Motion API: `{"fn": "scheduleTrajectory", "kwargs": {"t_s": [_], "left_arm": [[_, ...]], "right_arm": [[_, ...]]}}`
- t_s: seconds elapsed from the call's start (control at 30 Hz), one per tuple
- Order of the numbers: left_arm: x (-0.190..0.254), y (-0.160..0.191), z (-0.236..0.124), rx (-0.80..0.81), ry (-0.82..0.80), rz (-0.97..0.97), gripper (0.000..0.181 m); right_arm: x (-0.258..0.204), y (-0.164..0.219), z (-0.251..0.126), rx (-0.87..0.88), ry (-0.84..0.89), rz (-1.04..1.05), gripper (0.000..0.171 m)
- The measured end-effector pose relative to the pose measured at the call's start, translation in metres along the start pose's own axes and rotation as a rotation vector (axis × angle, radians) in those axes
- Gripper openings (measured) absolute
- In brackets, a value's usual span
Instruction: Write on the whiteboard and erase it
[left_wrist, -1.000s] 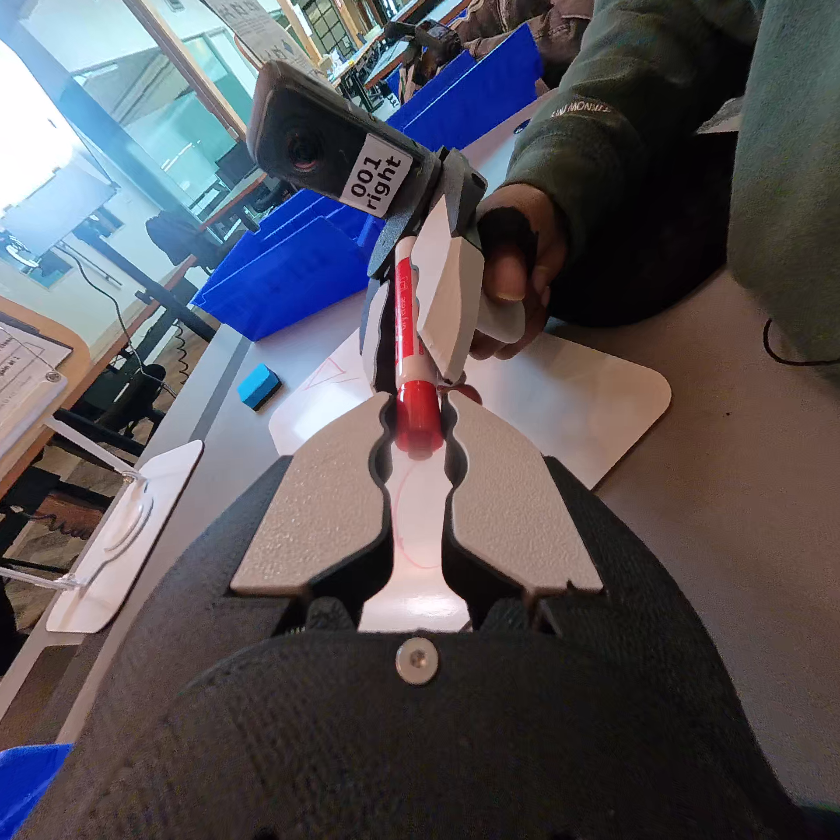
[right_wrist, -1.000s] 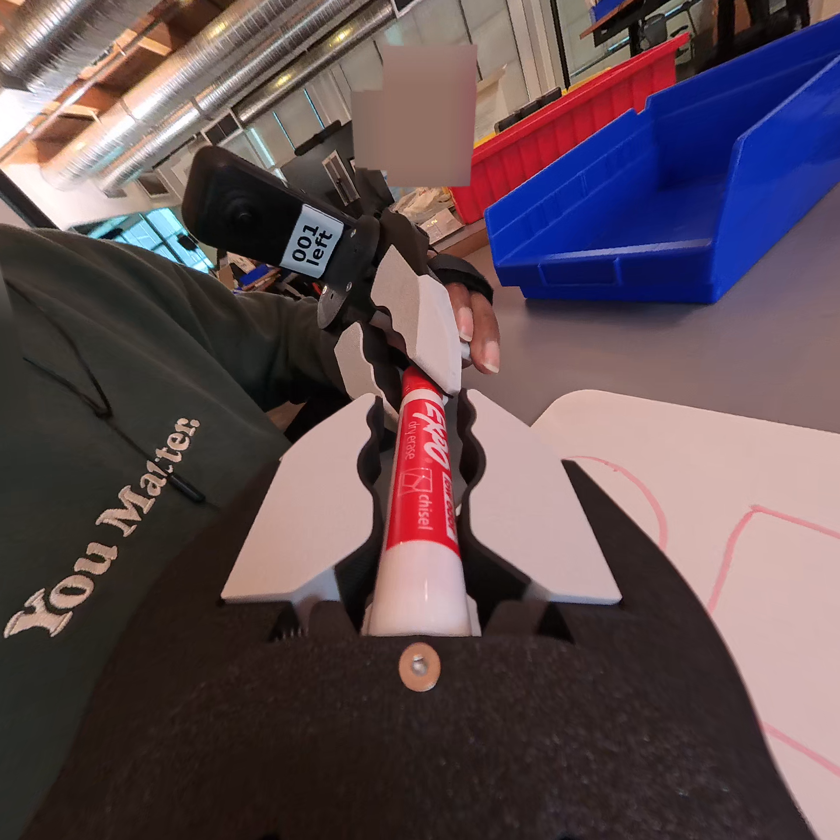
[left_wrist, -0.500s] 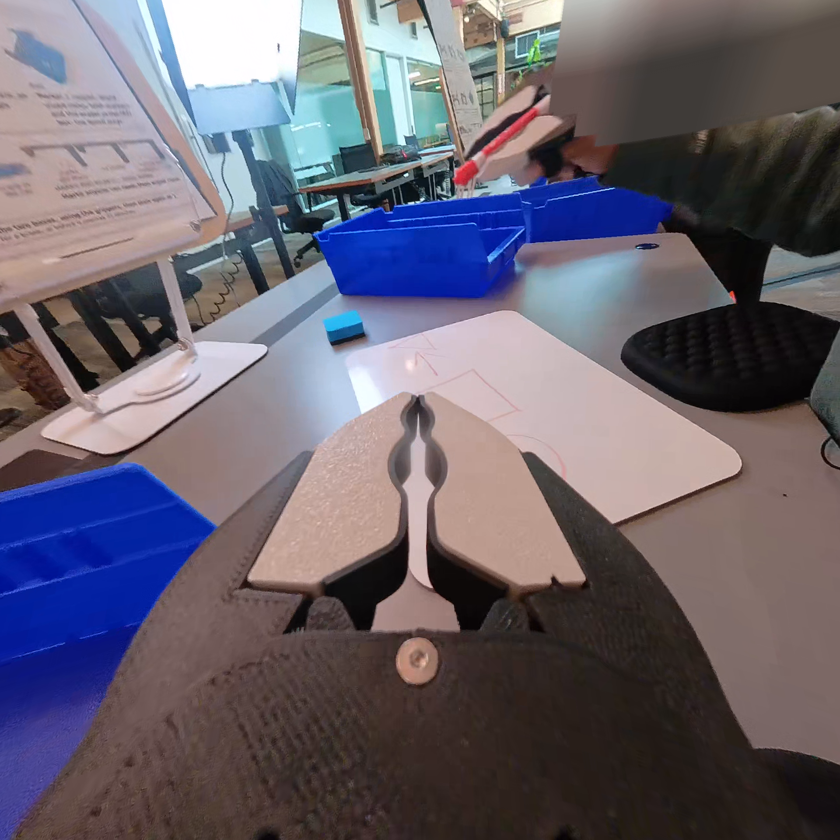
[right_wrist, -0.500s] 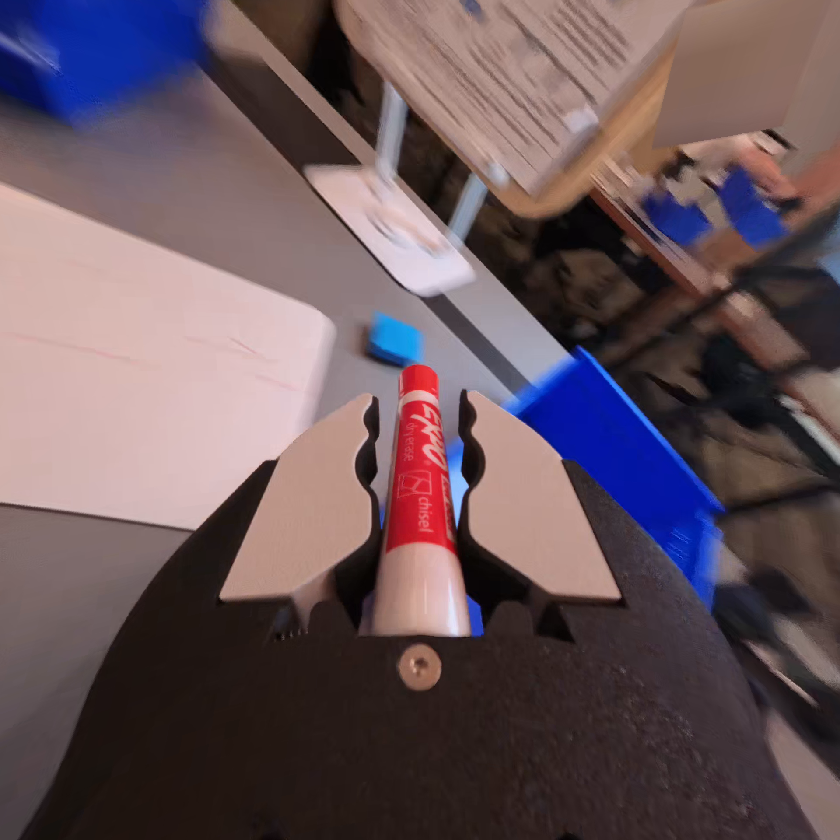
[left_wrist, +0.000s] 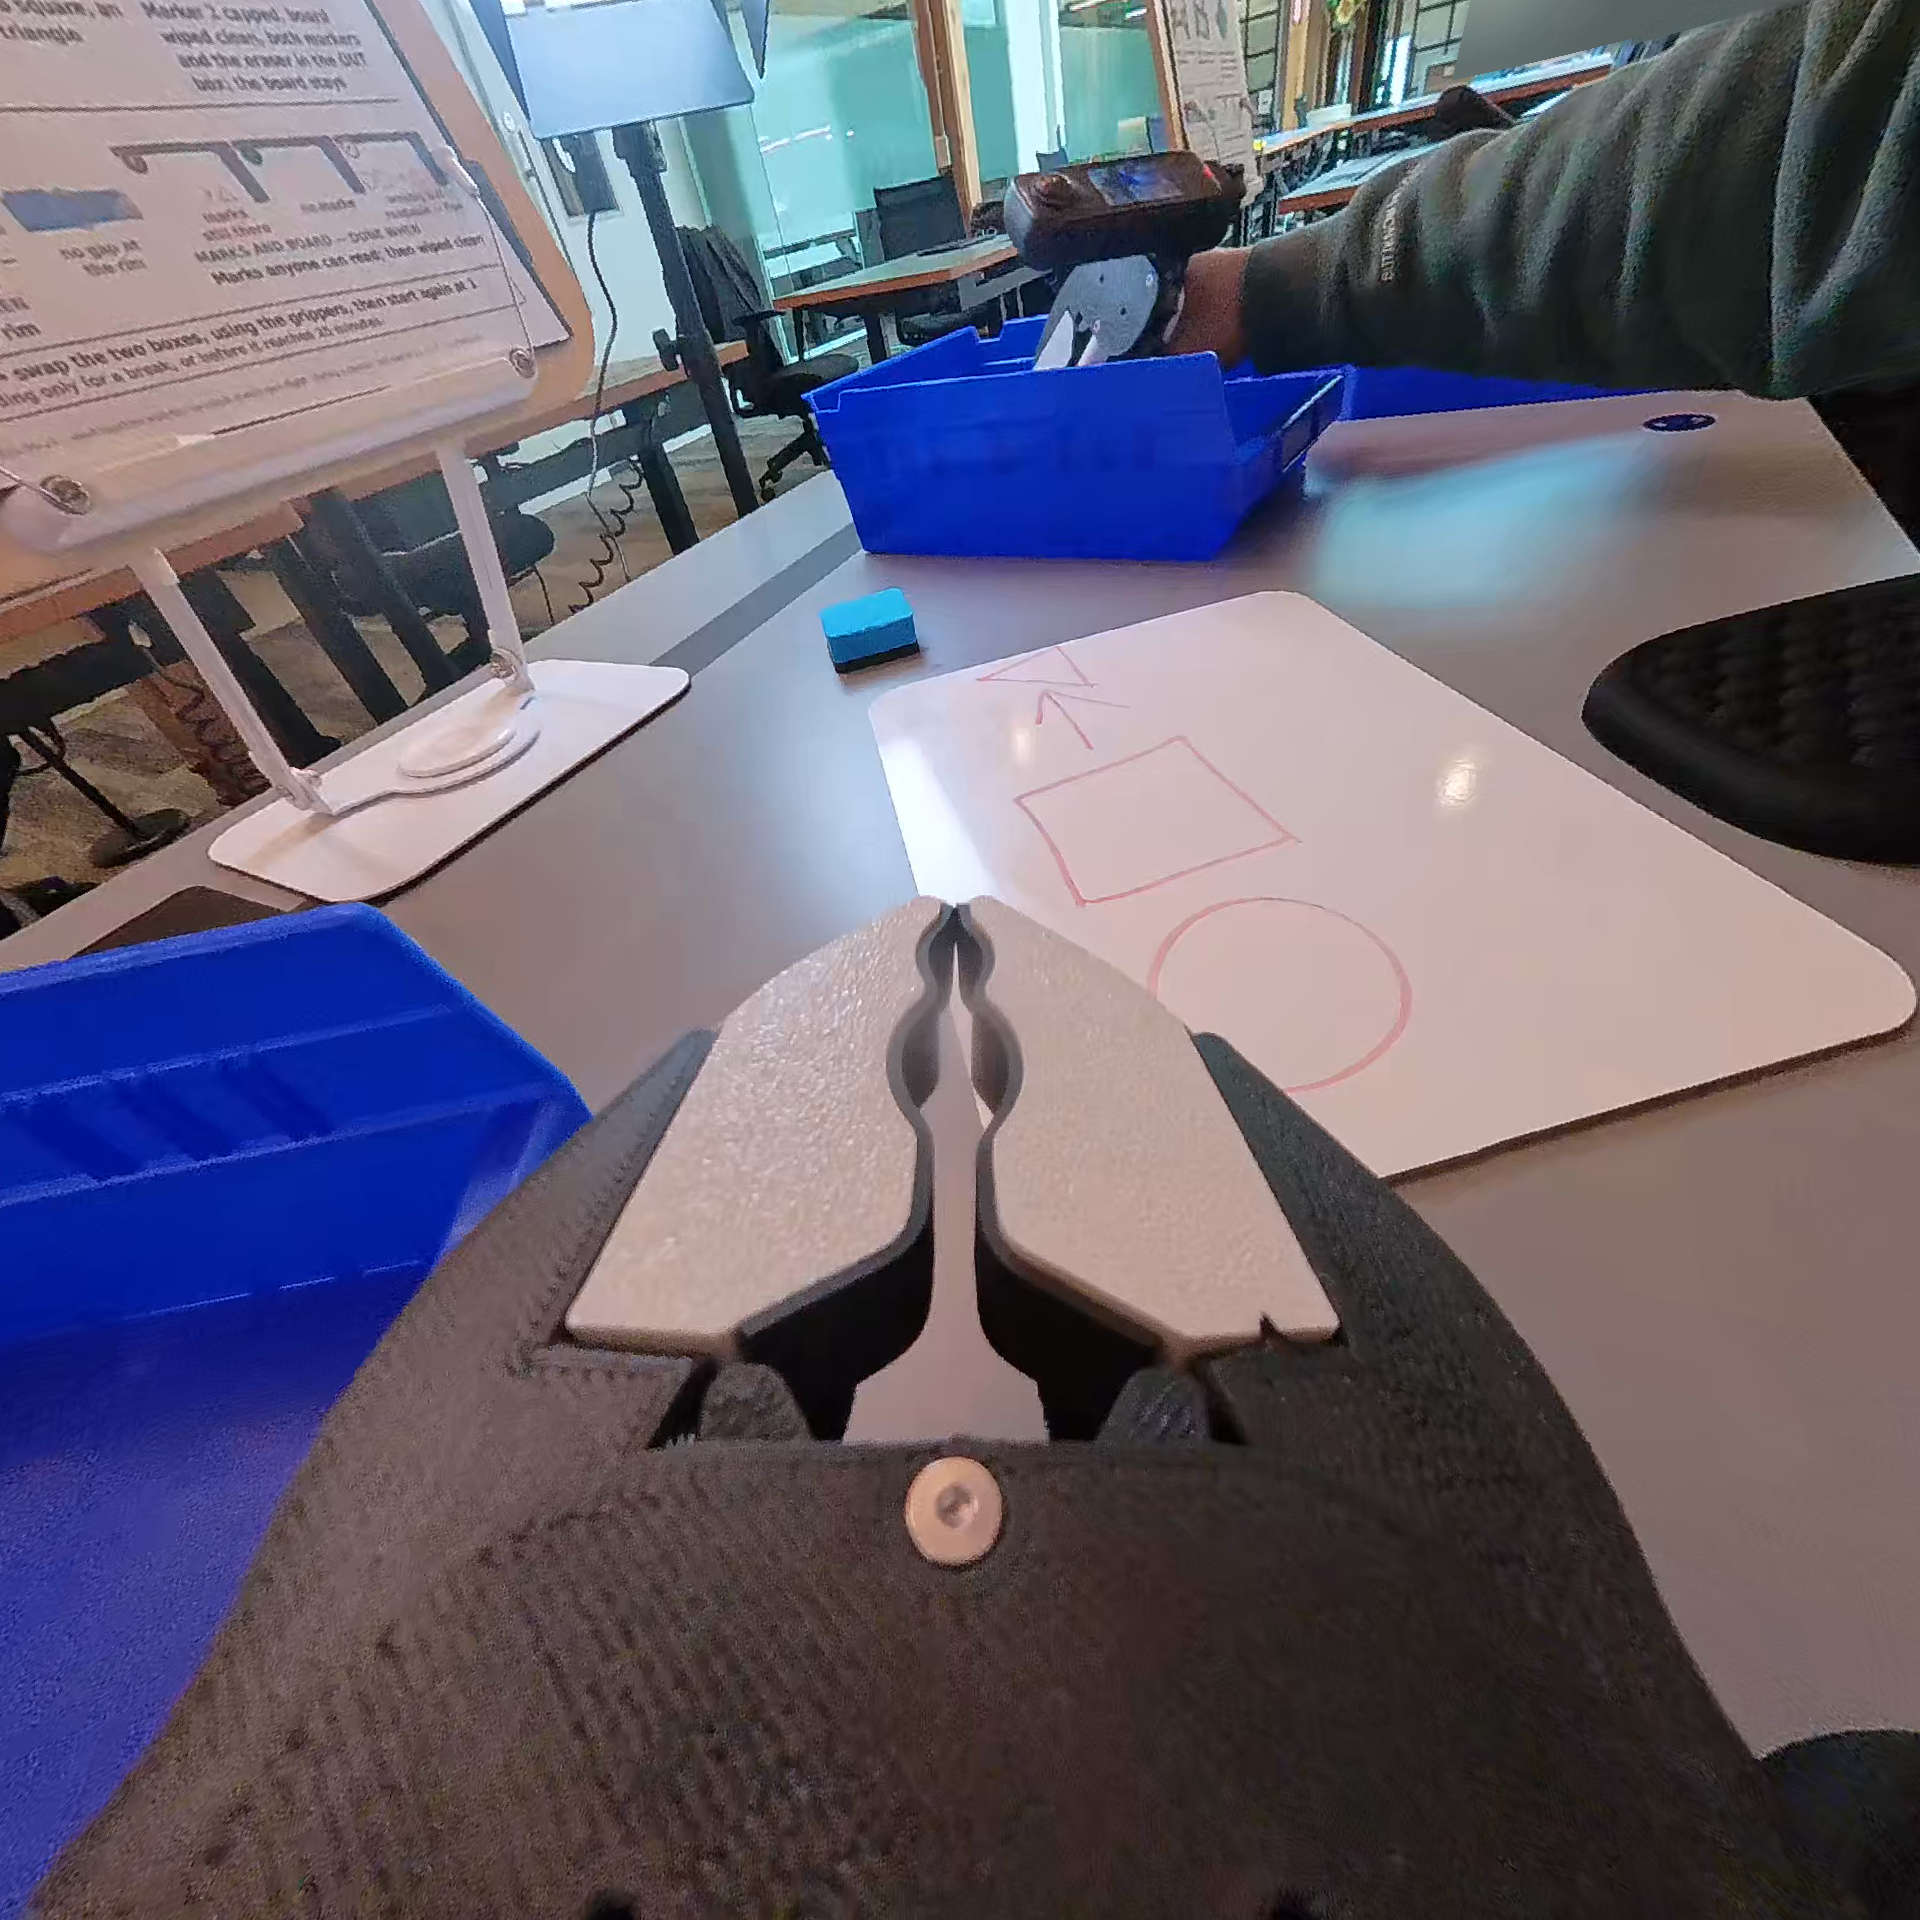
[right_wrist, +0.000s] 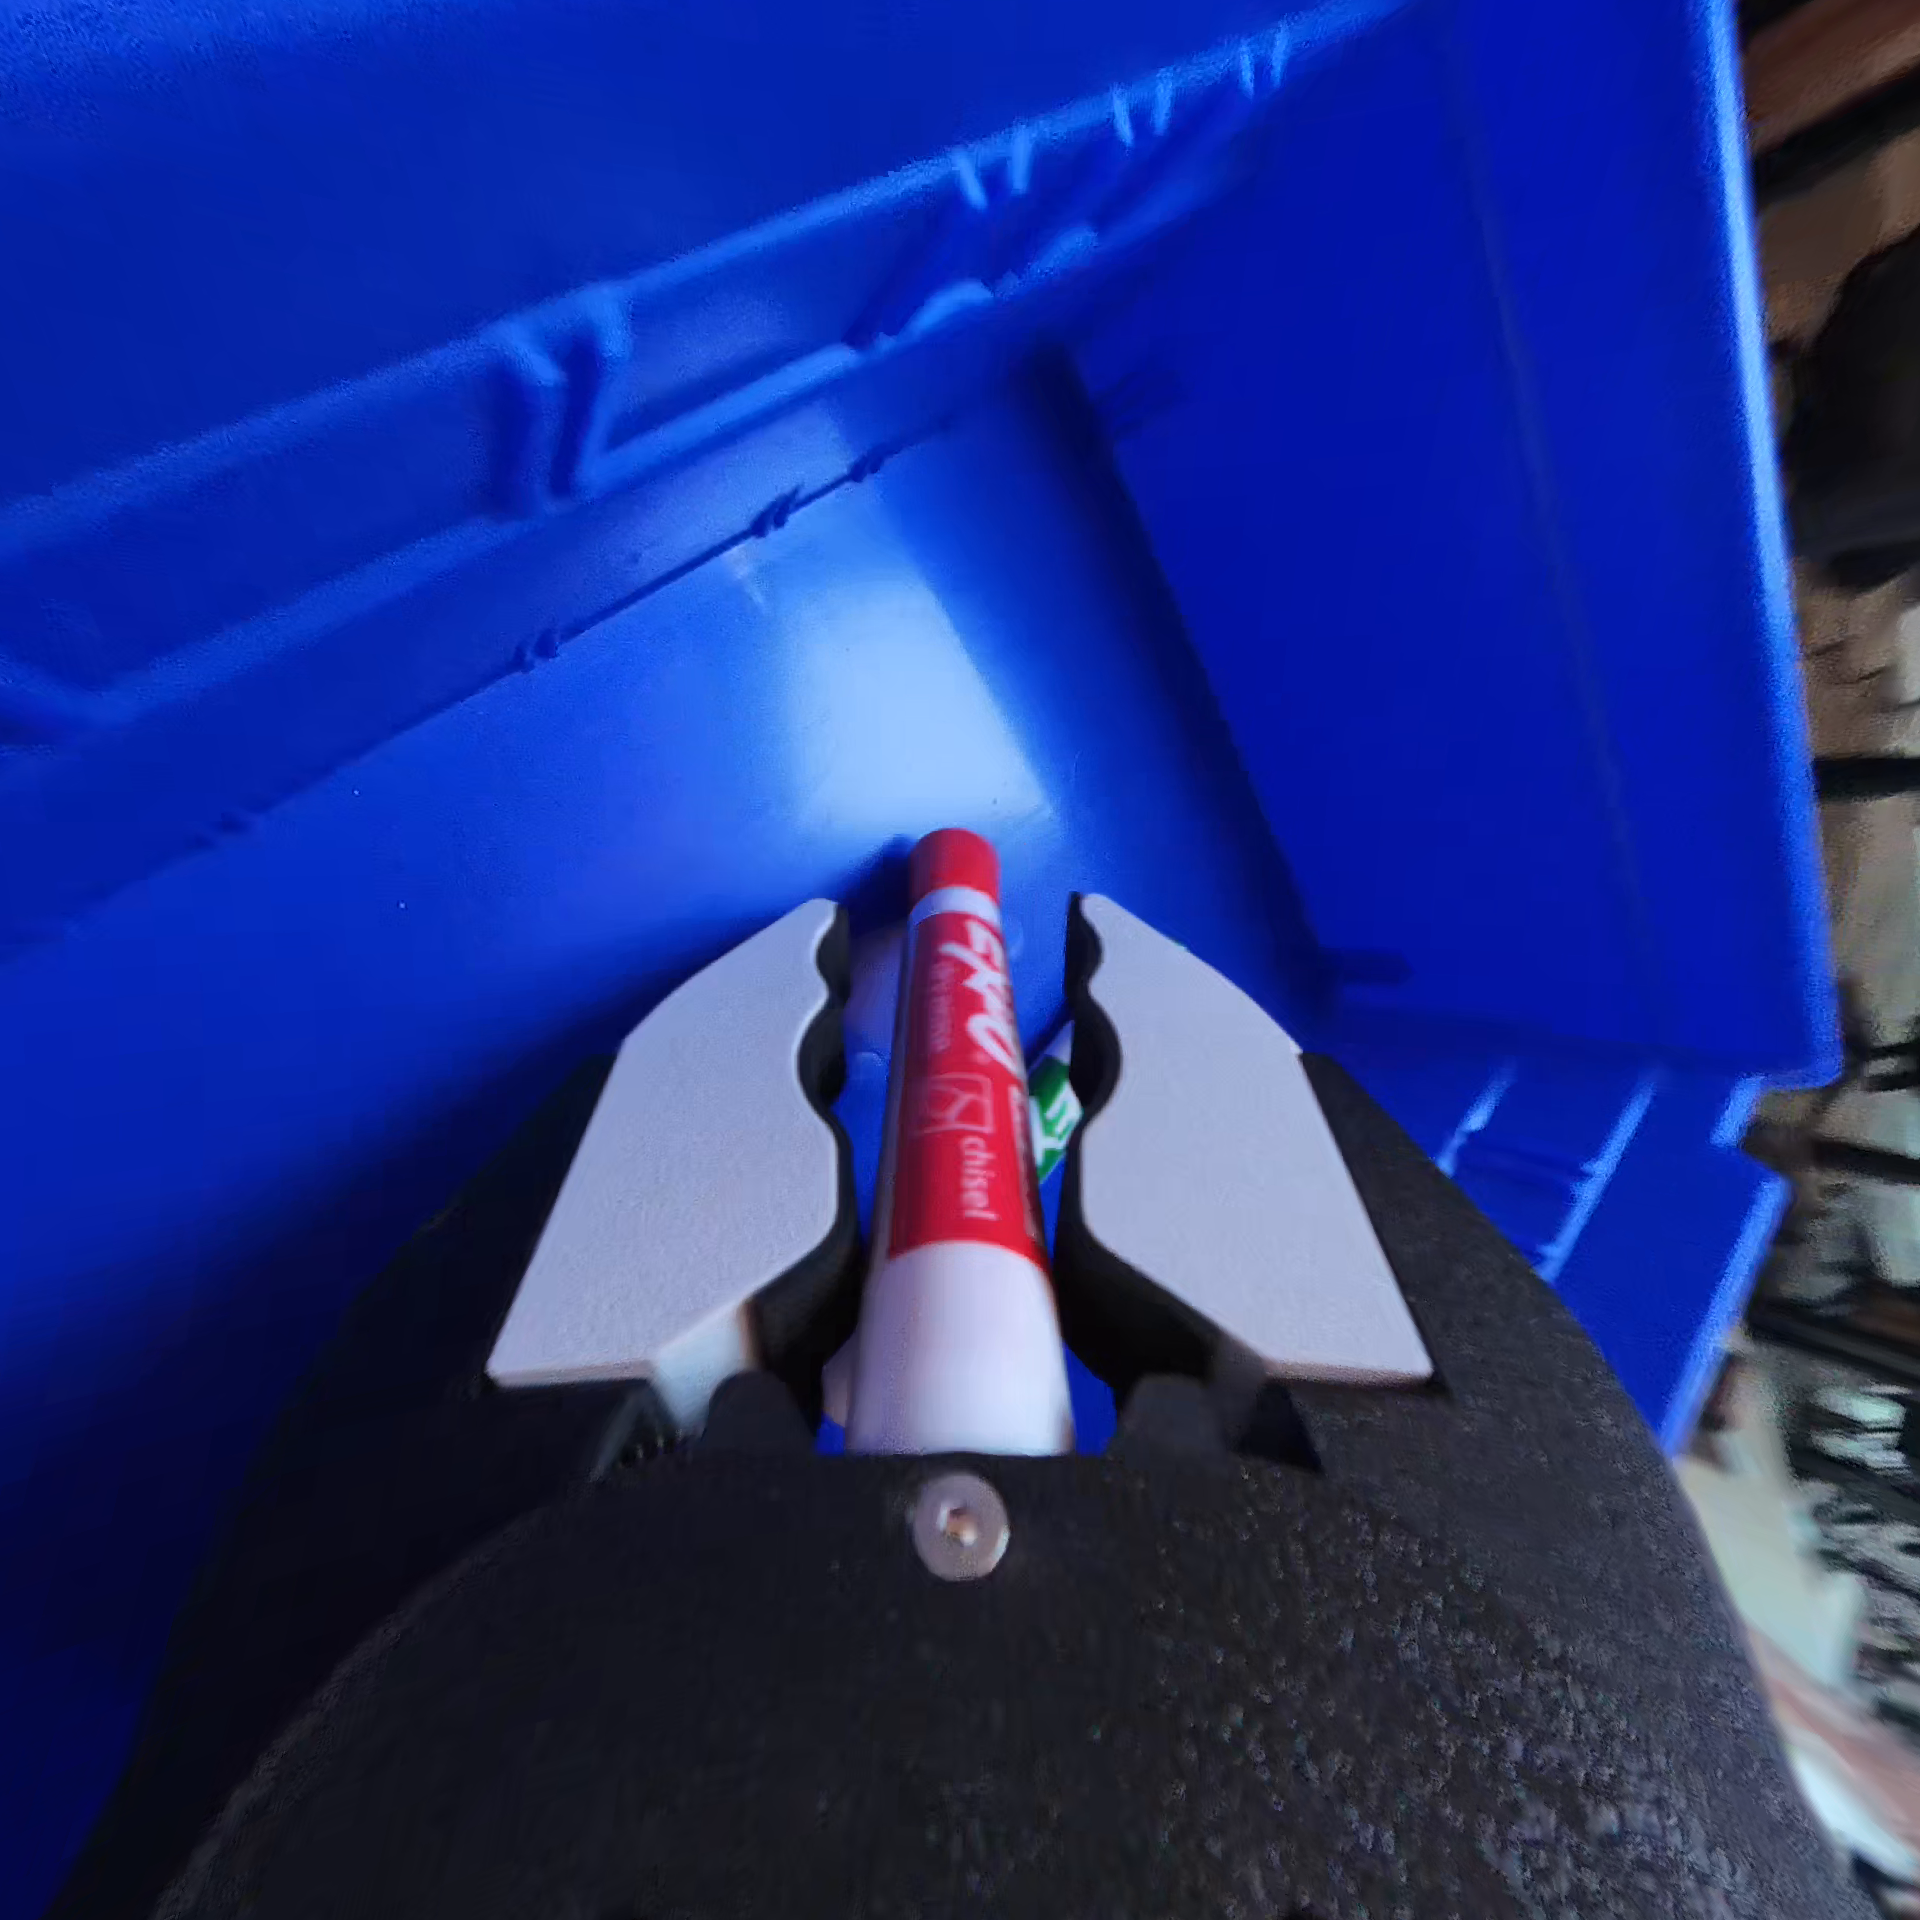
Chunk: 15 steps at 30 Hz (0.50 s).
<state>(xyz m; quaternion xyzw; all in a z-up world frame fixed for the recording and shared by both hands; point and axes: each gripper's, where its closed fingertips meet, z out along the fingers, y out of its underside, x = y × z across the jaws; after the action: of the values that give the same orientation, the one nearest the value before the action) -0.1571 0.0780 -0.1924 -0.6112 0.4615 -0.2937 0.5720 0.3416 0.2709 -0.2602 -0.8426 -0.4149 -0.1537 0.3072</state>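
Observation:
The whiteboard (left_wrist: 1507, 883) lies flat on the grey table with a red triangle, arrow, square and circle drawn on it. A blue eraser (left_wrist: 869, 629) sits just beyond its far left corner. My left gripper (left_wrist: 954, 914) is shut and empty, hovering near the board's near left edge. My right gripper (right_wrist: 956, 914) is down inside a blue bin (right_wrist: 623, 779), and it also shows in the left wrist view (left_wrist: 1101, 322). Its jaws stand apart with small gaps on both sides of the capped red marker (right_wrist: 961, 1091). The marker's cap end touches the bin floor.
A green marker (right_wrist: 1055, 1112) lies under the red one in the bin, which stands at the table's back (left_wrist: 1039, 468). Another blue bin (left_wrist: 208, 1091) is at my near left. A sign on a white stand (left_wrist: 447, 769) is at the left and a black pad (left_wrist: 1766, 738) at the right. One gripper's finger ends stand about 55 cm off the other's.
A second ago both grippers met at the marker's cap. My right gripper then swung away into the back bin and its jaws widened. My left gripper pulled back, shut and empty.

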Motion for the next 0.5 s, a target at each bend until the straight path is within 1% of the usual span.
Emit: {"fn": "scheduleTrajectory", "kwargs": {"t_s": [0.13, 0.27, 0.33, 0.4, 0.5], "left_arm": [[0.001, 0.006, 0.003, -0.007, 0.028, -0.019, 0.0], [0.004, 0.005, 0.004, 0.001, 0.053, -0.027, 0.0], [0.005, 0.003, 0.003, 0.01, 0.054, -0.025, 0.0], [0.005, 0.001, 0.002, 0.013, 0.049, -0.02, 0.0], [0.005, 0.001, 0.002, 0.01, 0.047, -0.025, 0.0]], "right_arm": [[-0.011, 0.01, -0.005, -0.033, -0.127, 0.192, 0.063], [-0.015, 0.003, -0.032, 0.023, -0.158, 0.287, 0.066], [-0.006, -0.016, -0.058, 0.137, -0.125, 0.342, 0.065], [-0.004, -0.048, -0.095, 0.283, -0.102, 0.372, 0.063], [-0.033, -0.102, -0.148, 0.459, -0.102, 0.307, 0.06]]}}
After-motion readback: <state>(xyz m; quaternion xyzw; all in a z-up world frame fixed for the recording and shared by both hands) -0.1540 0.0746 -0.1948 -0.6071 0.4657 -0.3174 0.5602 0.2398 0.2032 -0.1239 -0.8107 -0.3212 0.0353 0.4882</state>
